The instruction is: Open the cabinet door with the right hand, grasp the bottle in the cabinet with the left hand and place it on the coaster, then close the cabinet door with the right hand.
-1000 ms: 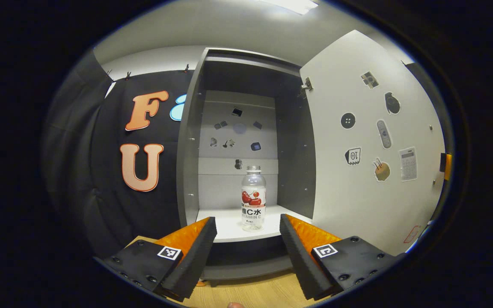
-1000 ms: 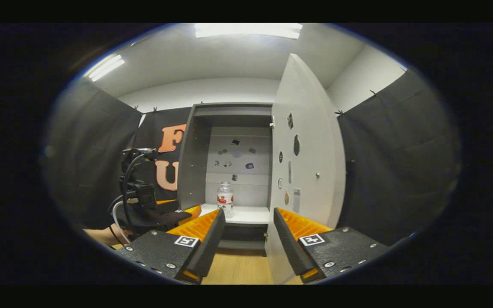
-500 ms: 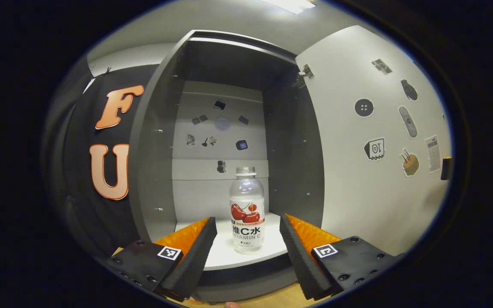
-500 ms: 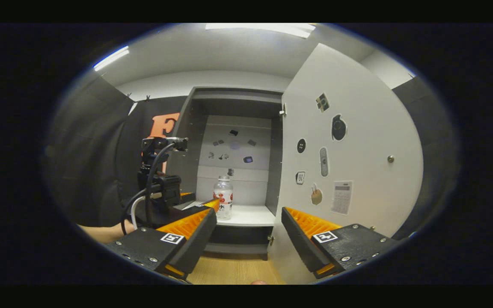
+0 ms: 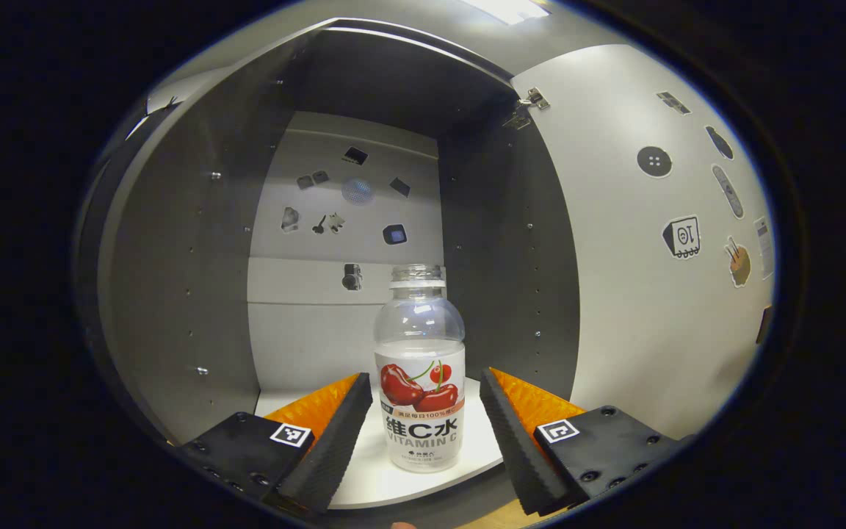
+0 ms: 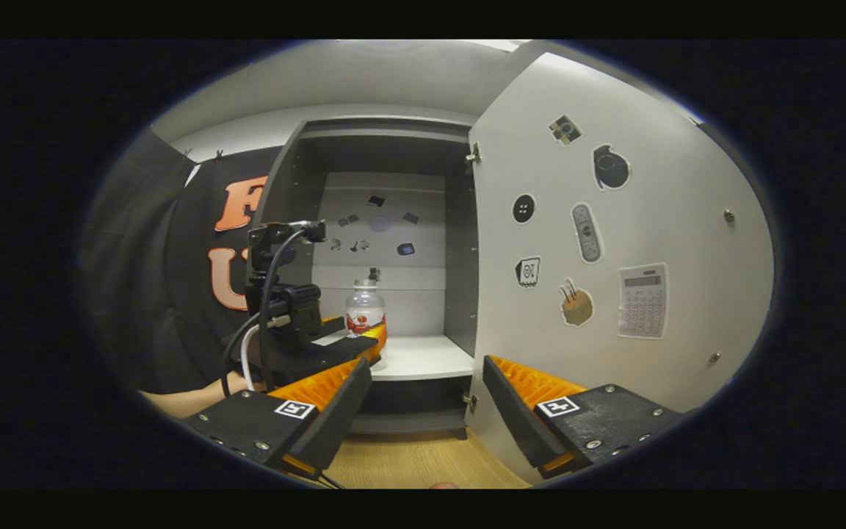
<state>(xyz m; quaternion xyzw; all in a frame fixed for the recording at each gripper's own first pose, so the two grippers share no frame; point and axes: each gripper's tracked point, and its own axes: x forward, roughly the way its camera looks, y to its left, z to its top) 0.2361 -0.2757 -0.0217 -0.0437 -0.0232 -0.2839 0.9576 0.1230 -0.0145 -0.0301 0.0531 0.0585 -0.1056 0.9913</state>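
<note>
Inside the open cabinet [image 5: 173, 294], the bottle [image 5: 420, 382] stands at twelve o'clock between my left gripper [image 5: 426, 411] fingers, spread, seemingly untouched; my right gripper [image 6: 427, 400] gapes too.

clear capless bottle [image 5: 420, 375] stands upright inside cabinet [image 5: 173, 279], door [image 5: 636, 294] open.

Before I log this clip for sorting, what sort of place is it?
Probably a staged recording booth, not a home: black cloth wall, a small grey cabinet holding one bottle, and picture stickers on its open door.
</note>
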